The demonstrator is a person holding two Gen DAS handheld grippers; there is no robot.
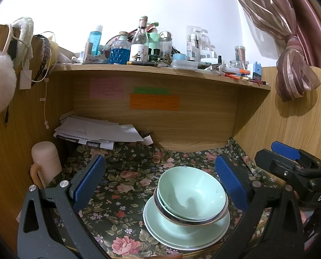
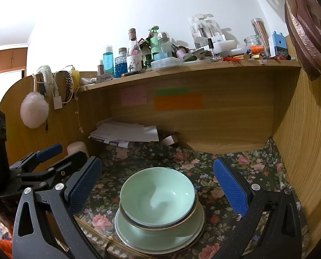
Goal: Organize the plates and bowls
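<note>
Stacking looks finished: pale green bowls nested on the plates at the desk's front edge. Left gripper and right gripper hover wide and empty; next, probably, backing off.

Two pale green bowls sit nested on a stack of green plates near the front of the floral tablecloth, between the wide-open blue pads of the right gripper. The left gripper shows at the left edge. Loose papers lie far back under the cluttered wooden shelf.
</note>
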